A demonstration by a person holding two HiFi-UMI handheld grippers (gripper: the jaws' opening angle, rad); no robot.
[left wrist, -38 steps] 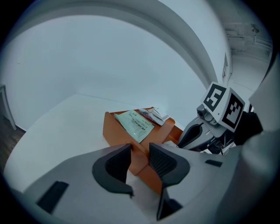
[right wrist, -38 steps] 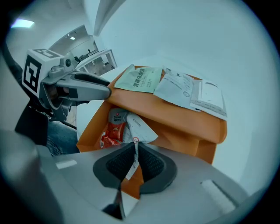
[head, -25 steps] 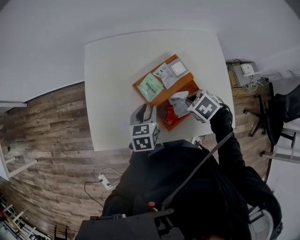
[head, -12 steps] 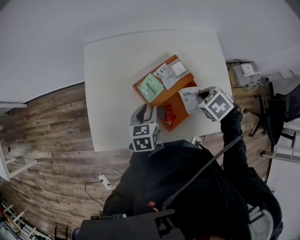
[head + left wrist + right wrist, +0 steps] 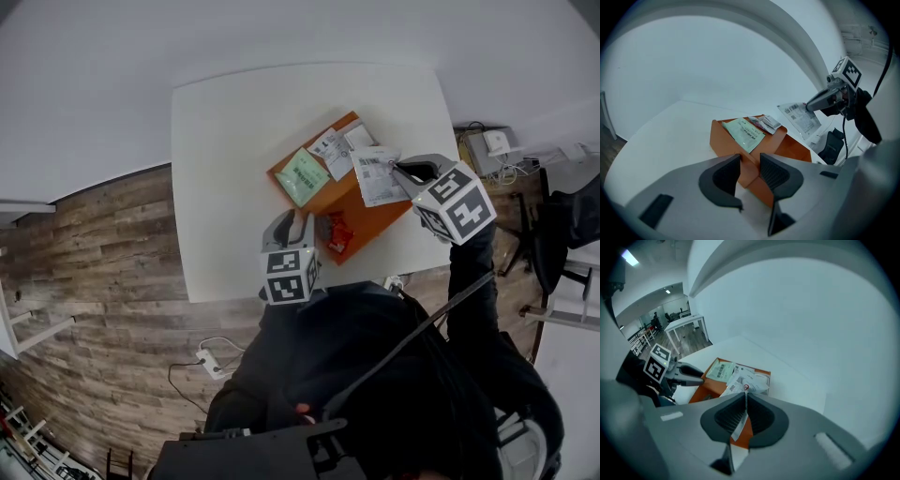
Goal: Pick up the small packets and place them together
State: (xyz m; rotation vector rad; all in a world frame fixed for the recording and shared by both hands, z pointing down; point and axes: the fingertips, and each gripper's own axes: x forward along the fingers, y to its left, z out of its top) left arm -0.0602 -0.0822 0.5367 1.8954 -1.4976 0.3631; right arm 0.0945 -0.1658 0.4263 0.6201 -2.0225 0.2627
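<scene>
An orange two-part tray (image 5: 370, 217) lies on the white table (image 5: 225, 141). Its far half holds a green packet (image 5: 302, 175) and two white packets (image 5: 333, 146). A red packet (image 5: 337, 229) lies in the near half. My right gripper (image 5: 401, 172) hangs above the tray's right side, shut on a clear printed packet (image 5: 375, 176) that sticks out past its jaws (image 5: 740, 383). My left gripper (image 5: 294, 221) sits low at the tray's near-left wall (image 5: 749, 164). Its jaws stand close together, and the orange wall fills the gap between them.
The table's near edge runs just under my left gripper, with wooden floor and a power strip (image 5: 208, 358) below. An office chair (image 5: 548, 234) and a cluttered low unit (image 5: 487, 145) stand off the table's right side.
My right gripper has lifted the clear packet out of the tray's near half and carried it up and to the right. The left gripper and the tray have stayed put.
</scene>
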